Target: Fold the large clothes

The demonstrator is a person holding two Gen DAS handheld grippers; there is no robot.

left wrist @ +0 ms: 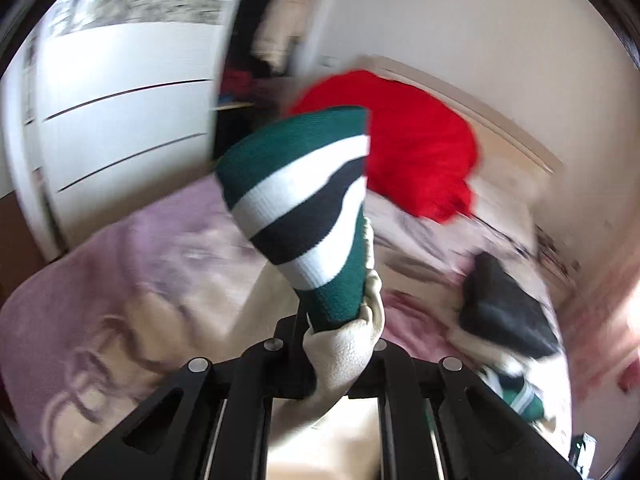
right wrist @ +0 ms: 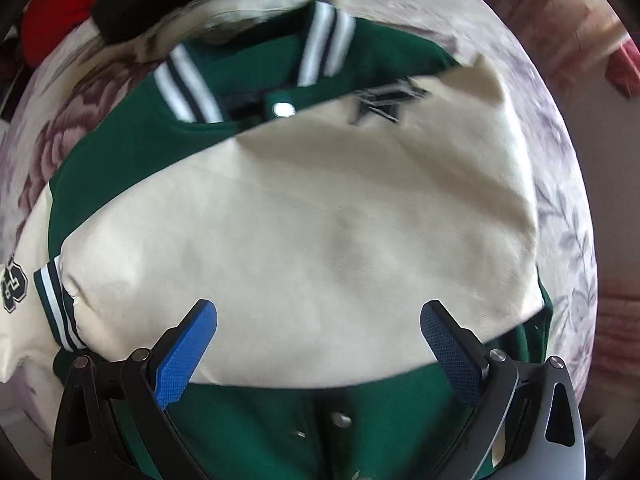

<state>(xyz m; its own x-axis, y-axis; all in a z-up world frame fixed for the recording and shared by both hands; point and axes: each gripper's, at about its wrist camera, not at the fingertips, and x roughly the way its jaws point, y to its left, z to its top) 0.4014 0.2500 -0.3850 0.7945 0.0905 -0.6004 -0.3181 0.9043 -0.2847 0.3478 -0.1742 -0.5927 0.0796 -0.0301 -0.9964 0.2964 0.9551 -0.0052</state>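
A green varsity jacket [right wrist: 280, 432] with cream sleeves lies front up on the bed. One cream sleeve [right wrist: 304, 232] is folded across its chest, with its striped cuff [right wrist: 56, 304] at the left. My right gripper [right wrist: 318, 316] is open and empty, hovering just above that sleeve. My left gripper [left wrist: 340, 320] is shut on the other cream sleeve [left wrist: 344, 356] near its green, white and black striped cuff [left wrist: 304, 200], which it holds up above the bed. The left fingers are hidden by the fabric.
The bed has a pink floral cover [left wrist: 132, 264]. A red garment [left wrist: 416, 152] and a black garment [left wrist: 504, 308] lie further up the bed. A white wardrobe [left wrist: 120, 92] stands to the left, and the headboard [left wrist: 500, 132] is behind.
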